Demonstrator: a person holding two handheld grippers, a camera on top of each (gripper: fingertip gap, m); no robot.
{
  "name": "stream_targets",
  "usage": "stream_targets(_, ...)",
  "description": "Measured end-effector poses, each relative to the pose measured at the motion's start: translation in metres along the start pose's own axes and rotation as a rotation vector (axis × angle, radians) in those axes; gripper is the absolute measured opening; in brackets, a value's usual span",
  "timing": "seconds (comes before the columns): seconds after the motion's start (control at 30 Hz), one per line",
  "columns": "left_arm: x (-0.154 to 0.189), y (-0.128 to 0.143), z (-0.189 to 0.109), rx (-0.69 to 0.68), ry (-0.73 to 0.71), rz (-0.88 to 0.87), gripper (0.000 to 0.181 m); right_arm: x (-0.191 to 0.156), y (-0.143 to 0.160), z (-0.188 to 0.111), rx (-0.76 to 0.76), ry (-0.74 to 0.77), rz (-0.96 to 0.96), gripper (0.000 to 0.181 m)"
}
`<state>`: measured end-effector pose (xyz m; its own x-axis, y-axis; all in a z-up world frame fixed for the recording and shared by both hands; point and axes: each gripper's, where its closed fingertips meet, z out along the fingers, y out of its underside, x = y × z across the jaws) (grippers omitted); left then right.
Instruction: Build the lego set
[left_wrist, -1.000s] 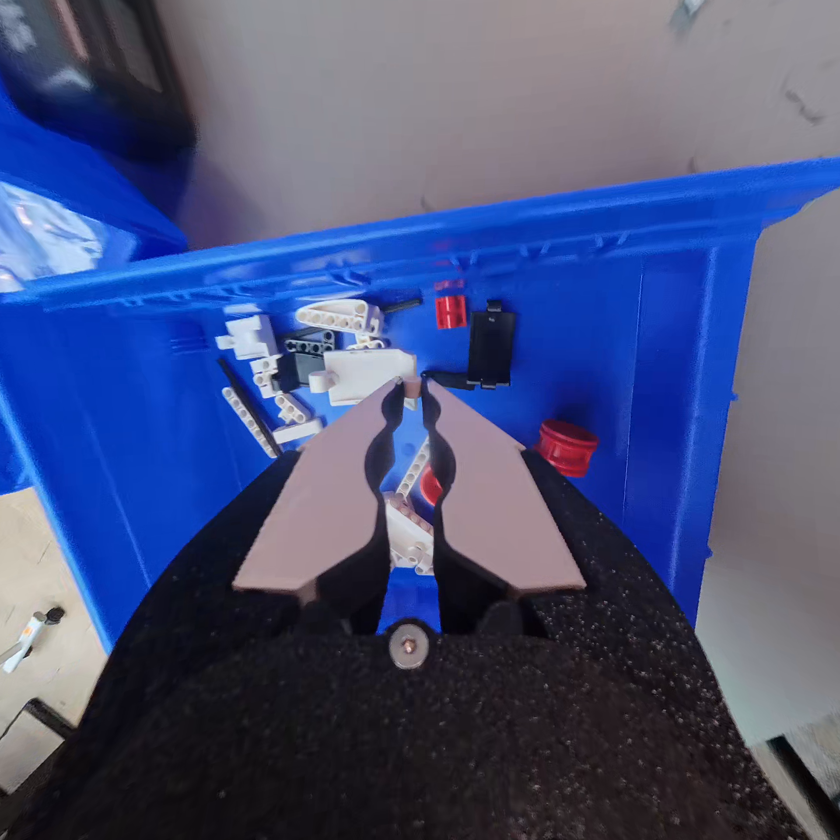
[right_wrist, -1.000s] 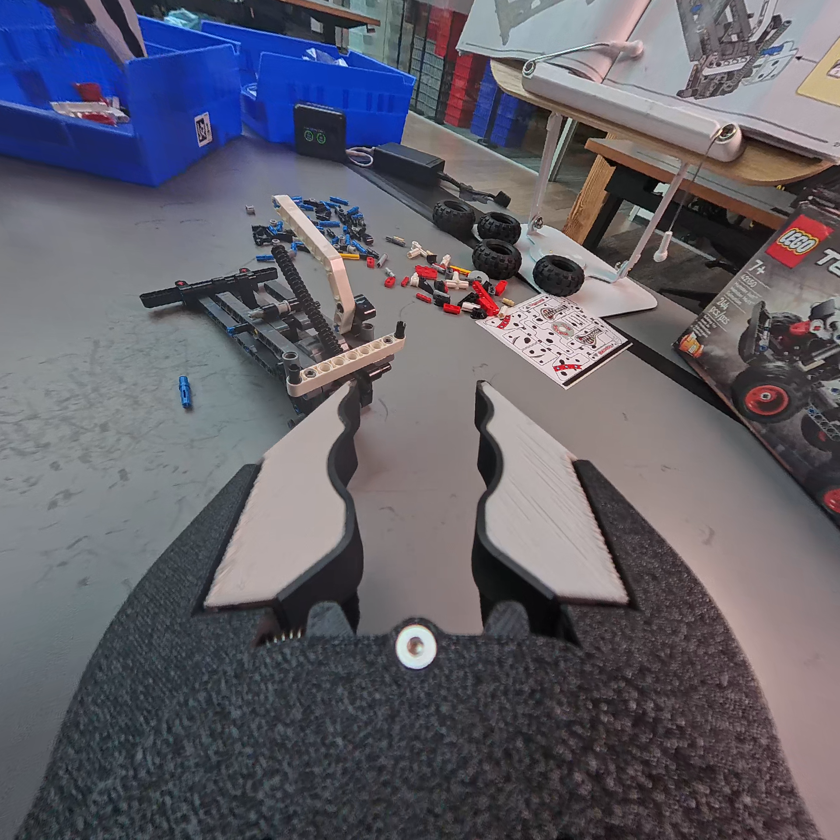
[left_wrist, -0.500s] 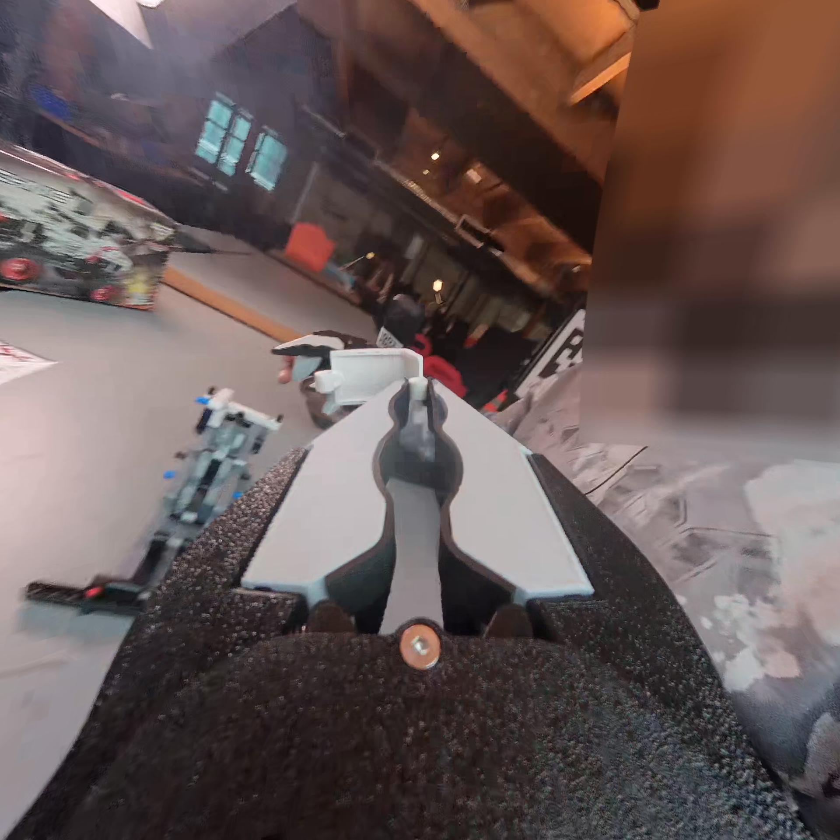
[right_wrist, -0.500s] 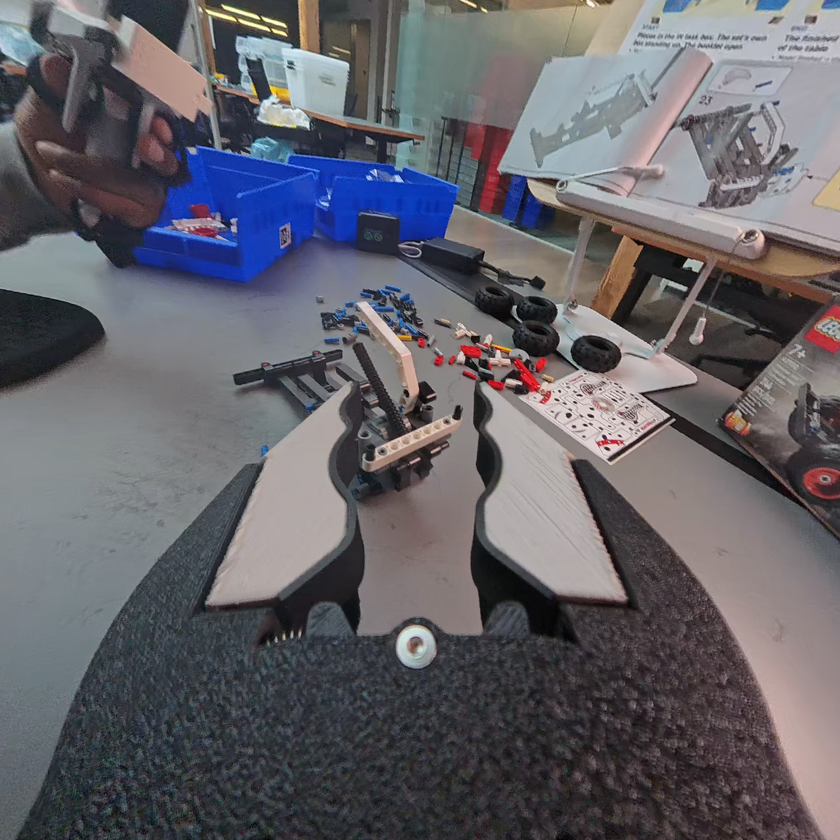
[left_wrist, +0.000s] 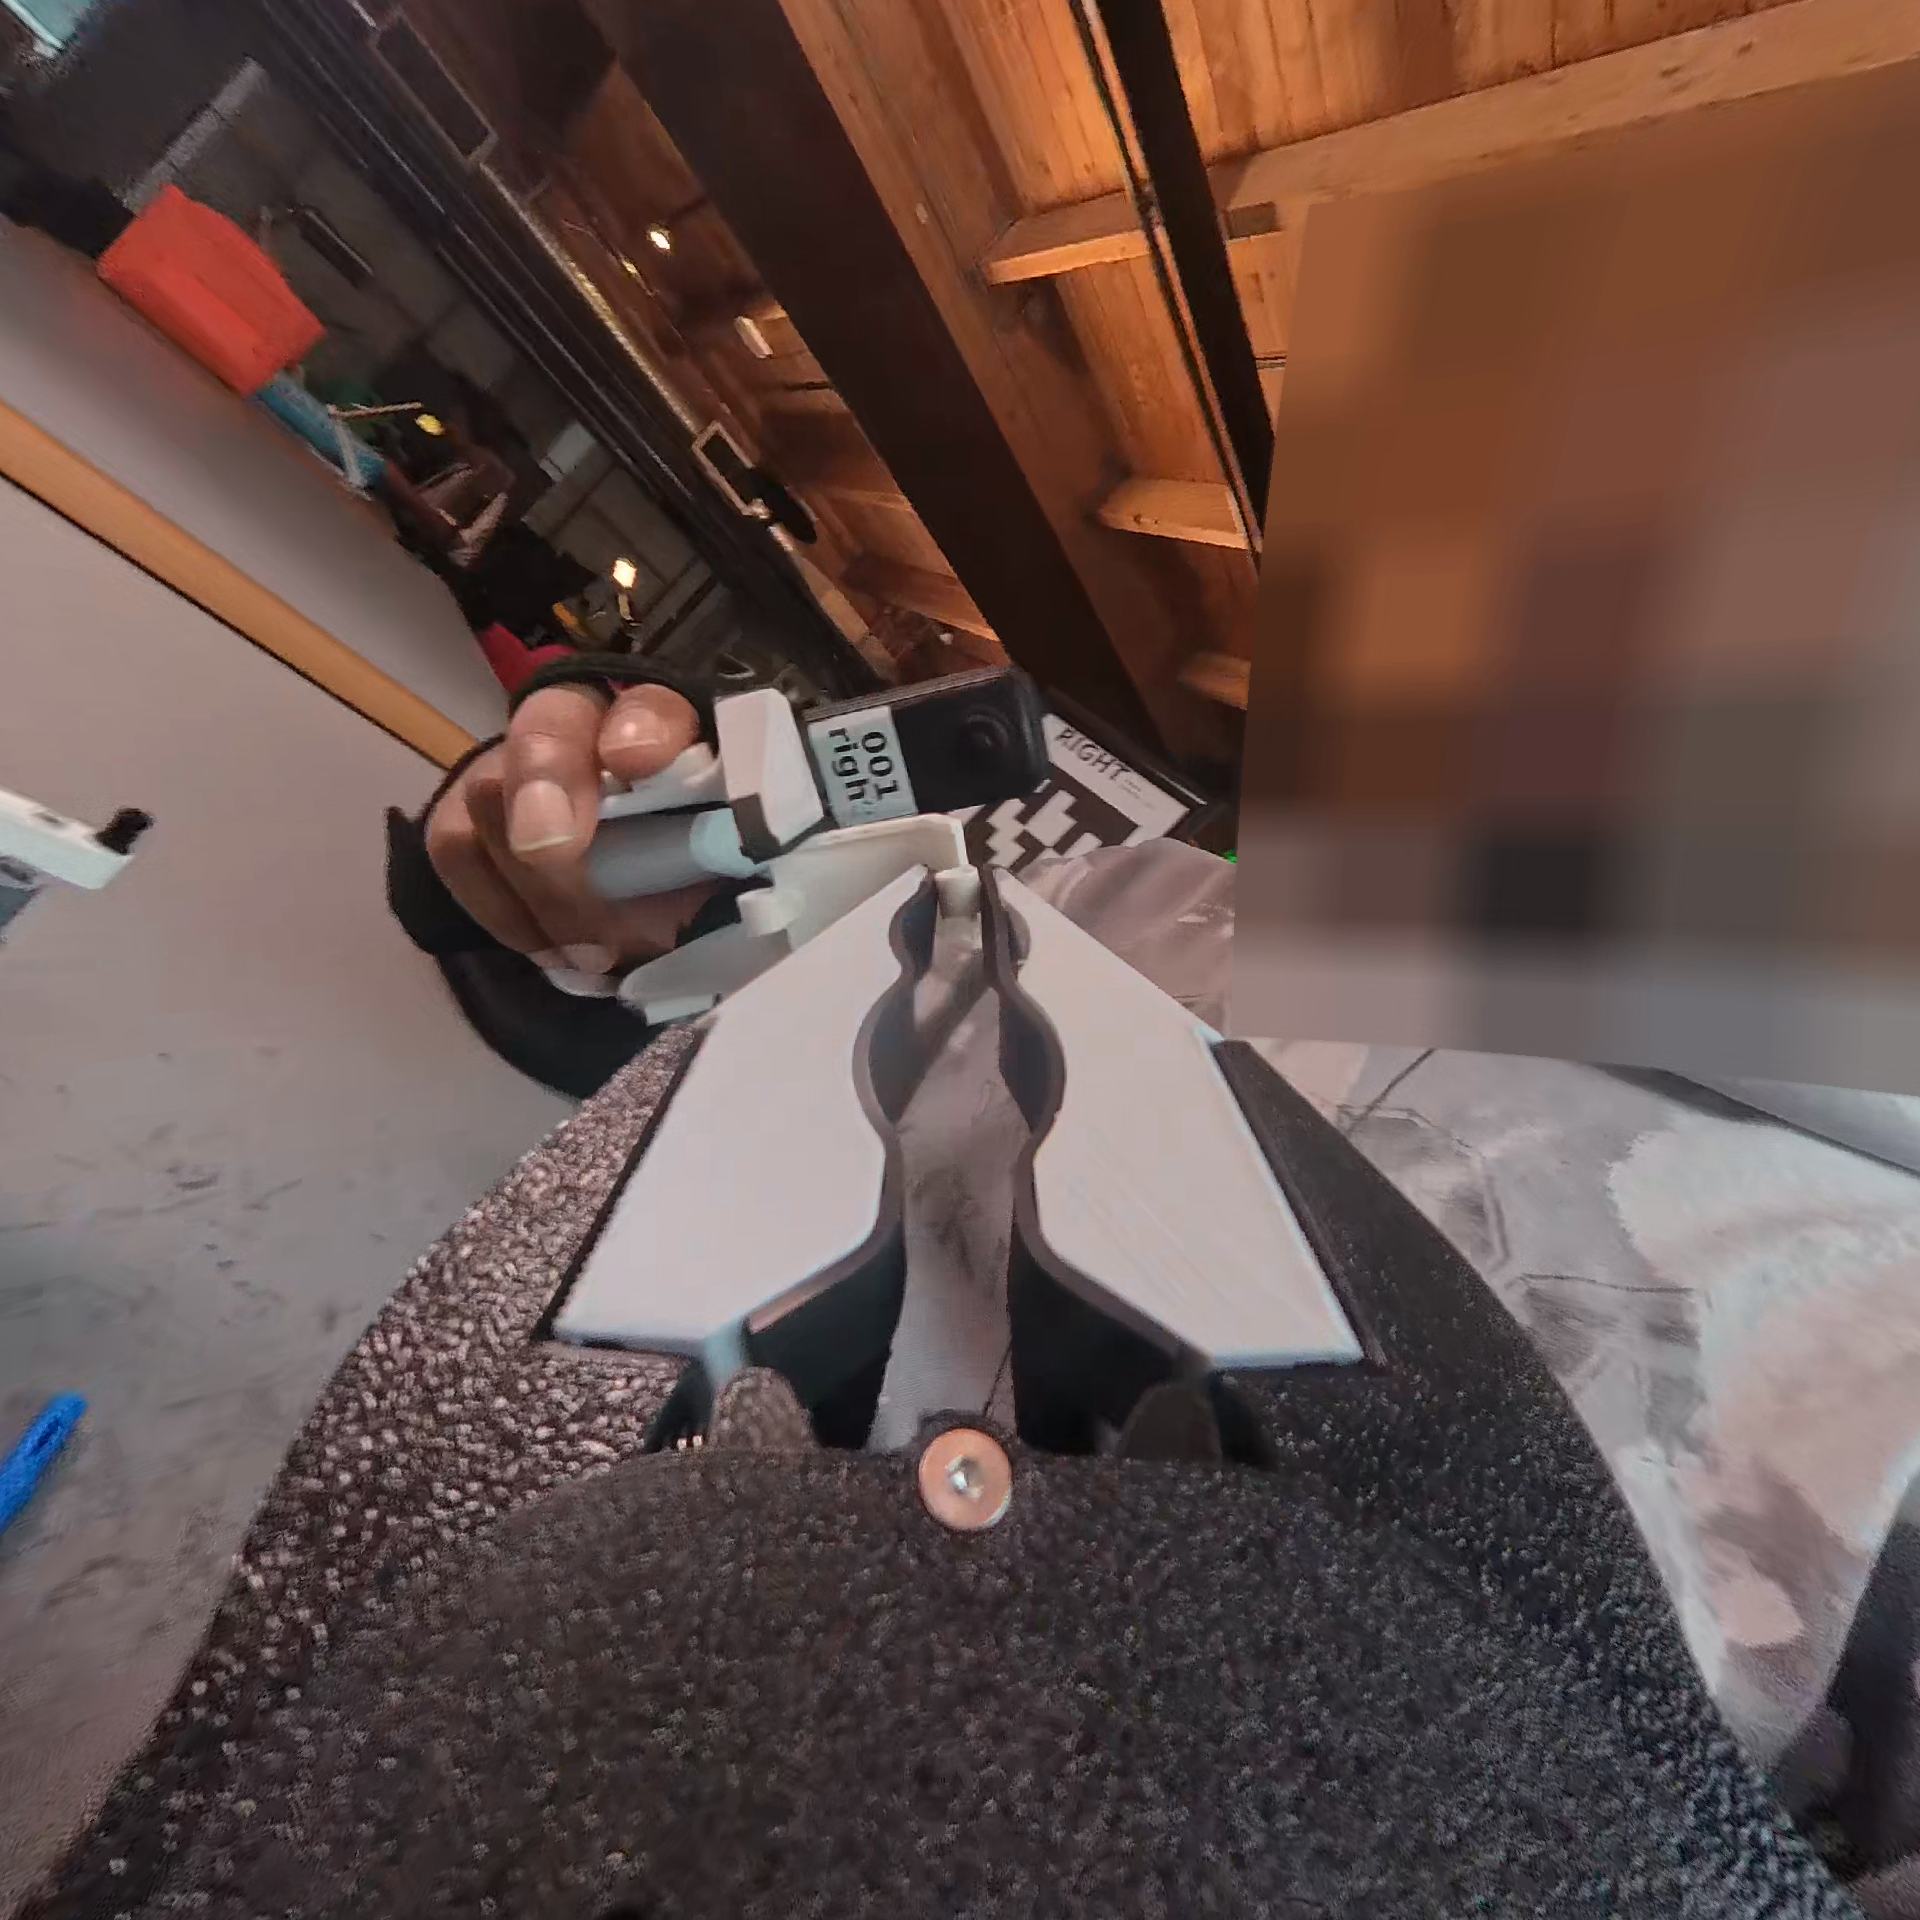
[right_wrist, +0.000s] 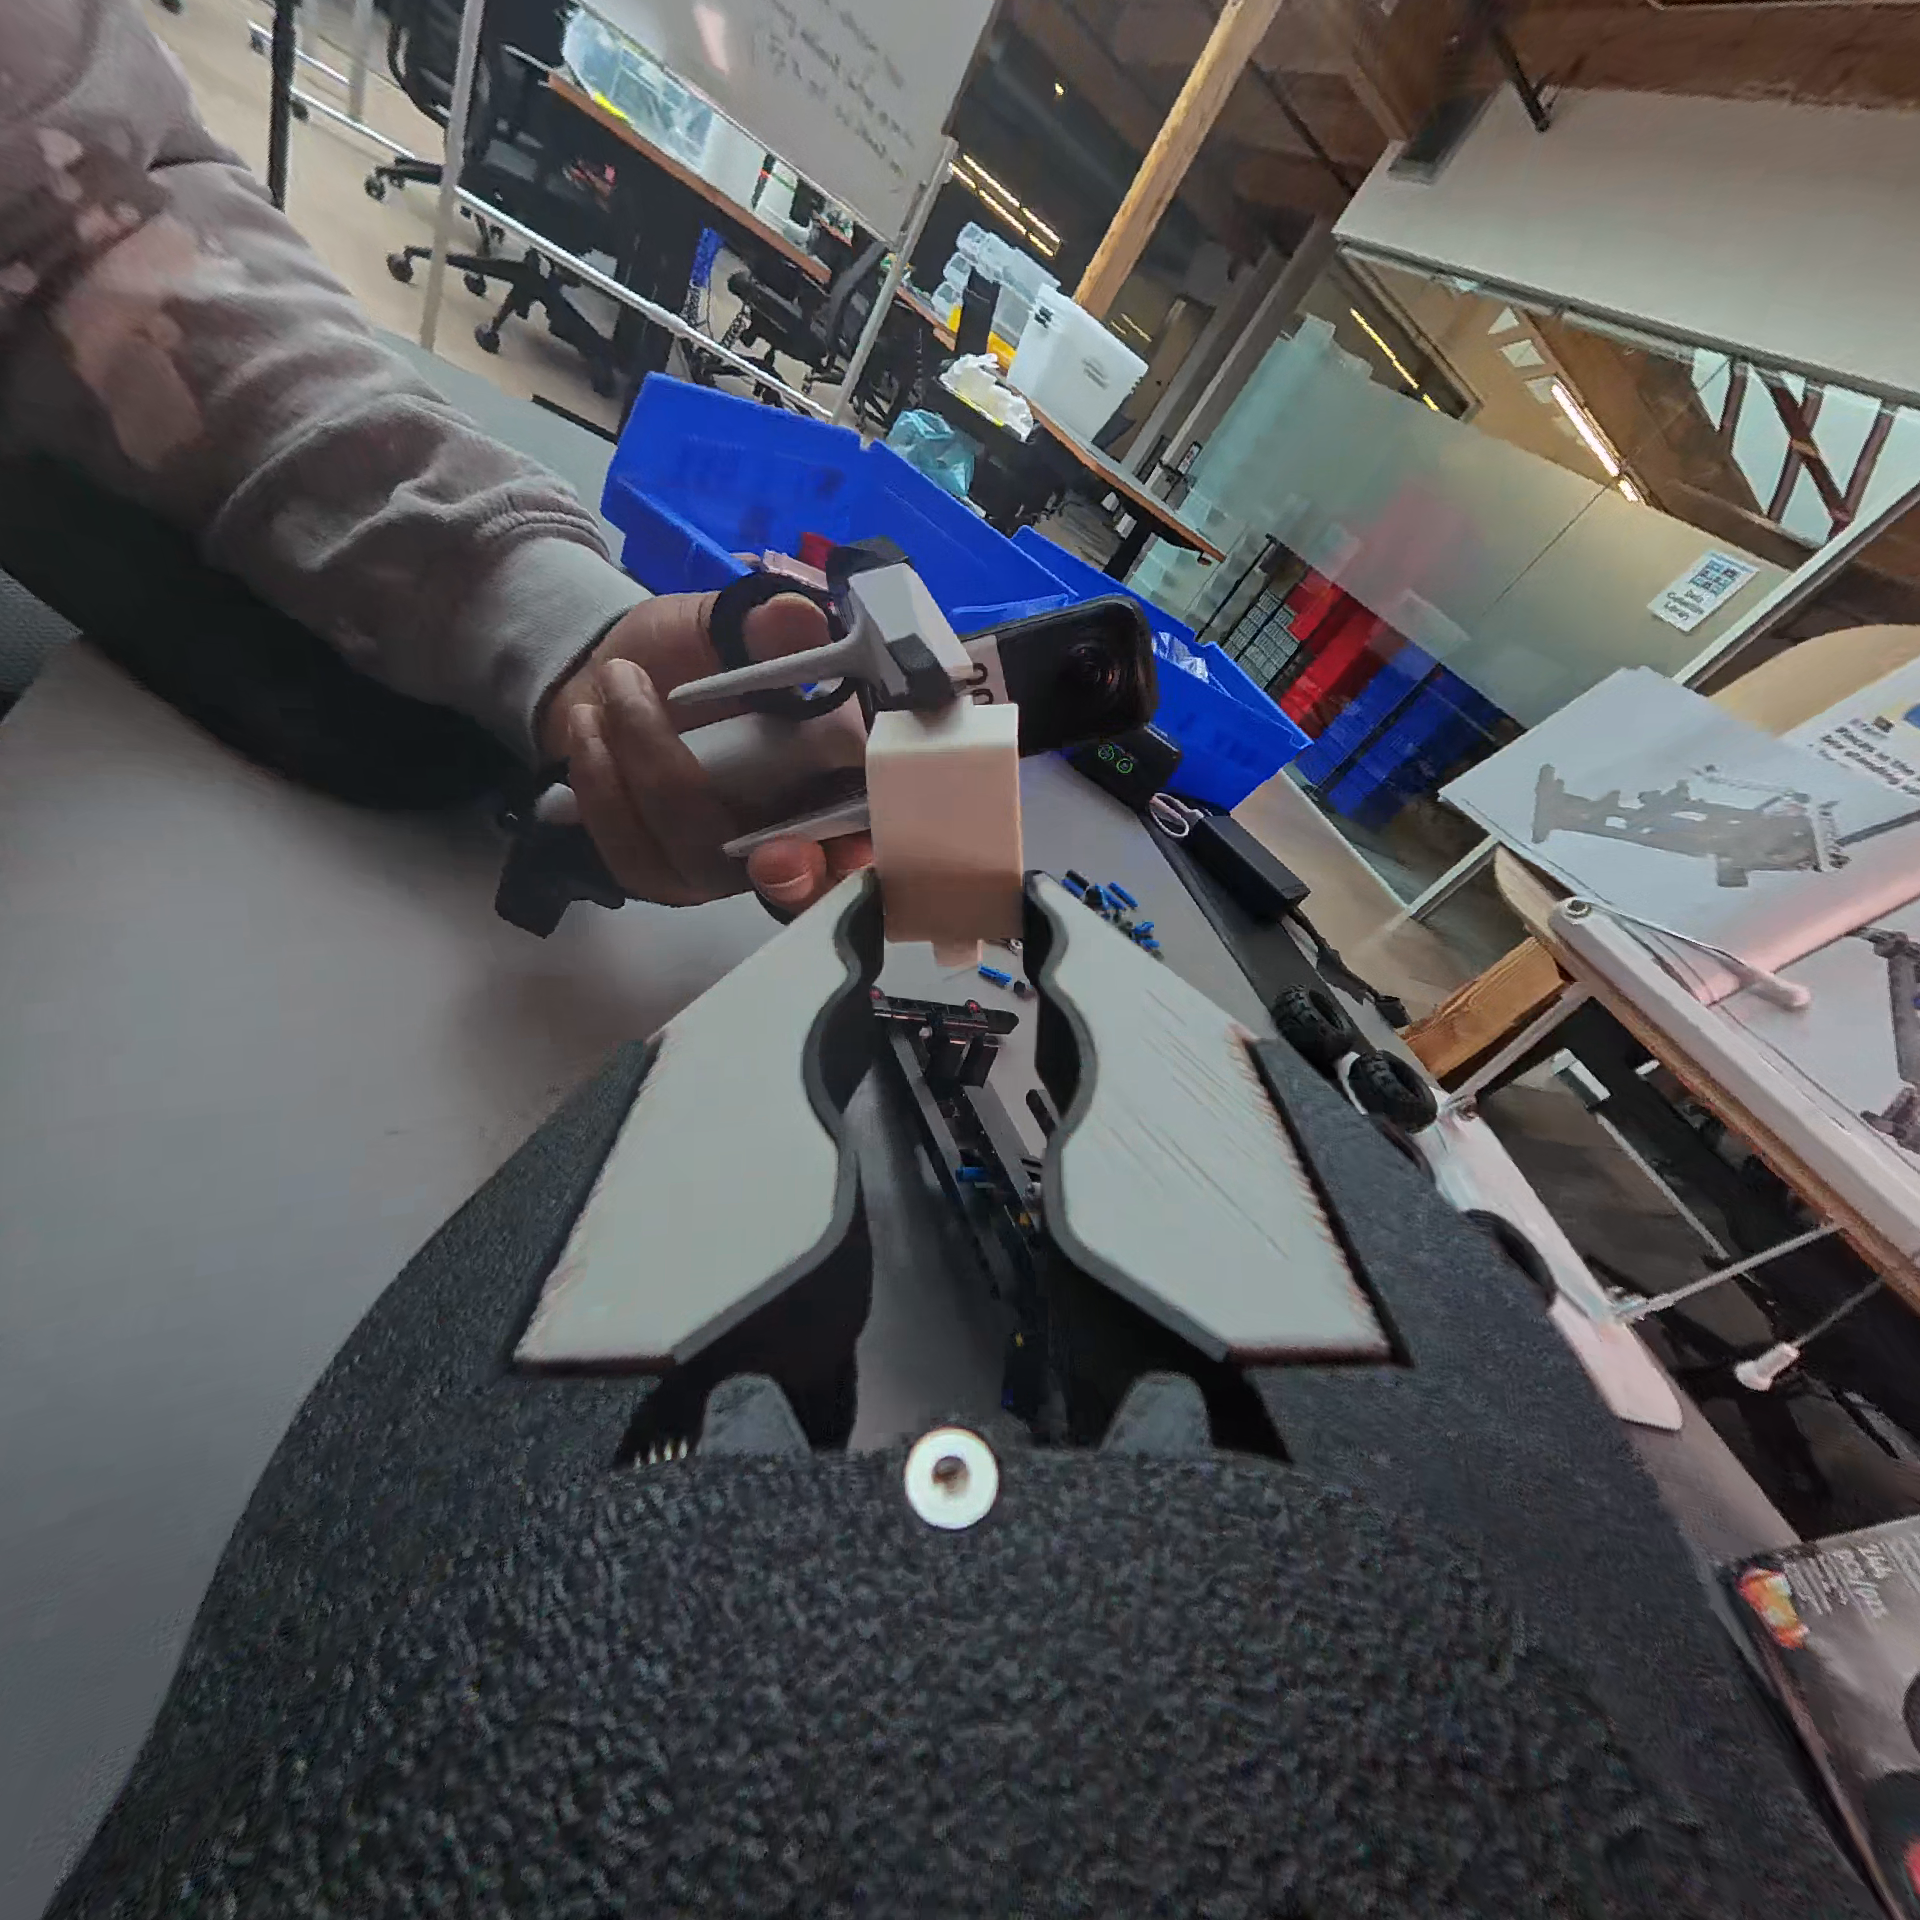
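The left gripper (left_wrist: 954, 891) has its jaws closed on the peg of a white lego panel (left_wrist: 883, 862), lifted off the grey desk (left_wrist: 187, 1018) and tipped up toward the wooden ceiling. In the right wrist view that same white panel (right_wrist: 943, 831) hangs just beyond the tips of the right gripper (right_wrist: 945, 914), whose jaws stand apart and hold nothing. Below them, on the desk (right_wrist: 208, 1039), lies the black lego chassis (right_wrist: 966, 1101), with small blue pins (right_wrist: 1117, 904) scattered farther off and black tyres (right_wrist: 1351, 1049) to the right. Blue bins (right_wrist: 831, 499) sit behind the person's left hand (right_wrist: 665, 769), and an open instruction booklet (right_wrist: 1683, 821) rests on a stand at the right.
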<state>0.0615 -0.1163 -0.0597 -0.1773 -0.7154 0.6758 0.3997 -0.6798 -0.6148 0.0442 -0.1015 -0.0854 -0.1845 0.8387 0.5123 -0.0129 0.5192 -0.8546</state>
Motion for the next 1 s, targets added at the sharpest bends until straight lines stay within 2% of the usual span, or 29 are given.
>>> stream_targets(0.03,-0.010,-0.001,-0.004,0.003,-0.071,0.017,0.008,0.001,0.006,-0.002,-0.025,-0.017,0.040,0.025)
stream_targets(0.13,-0.037,-0.008,-0.024,0.017,-0.279,0.057,0.010,0.003,0.029,-0.007,-0.125,-0.081,0.182,0.025)
stream_targets(0.2,-0.049,-0.007,-0.037,-0.046,-0.434,0.175,0.017,-0.002,0.051,-0.010,-0.225,-0.141,0.261,0.025)
stream_targets(0.3,-0.057,0.007,-0.050,-0.247,-0.593,0.341,0.028,-0.024,0.079,-0.013,-0.361,-0.265,0.345,0.025)
stream_targets(0.43,-0.075,0.040,-0.068,-0.564,-0.772,0.520,0.041,-0.053,0.105,-0.007,-0.539,-0.409,0.313,0.025)
stream_targets(0.53,-0.085,0.067,-0.075,-0.745,-0.816,0.576,0.047,-0.063,0.112,0.002,-0.604,-0.473,0.295,0.025)
stream_targets(0.7,-0.103,0.087,-0.089,-0.900,-0.897,0.617,0.043,-0.073,0.119,0.009,-0.675,-0.544,0.281,0.026)
stream_targets(0.9,-0.109,0.093,-0.089,-0.916,-0.903,0.623,0.036,-0.073,0.118,0.010,-0.663,-0.509,0.294,0.027)
stream_targets(1.0,-0.109,0.093,-0.089,-0.911,-0.897,0.617,0.032,-0.074,0.117,0.007,-0.645,-0.518,0.299,0.038)
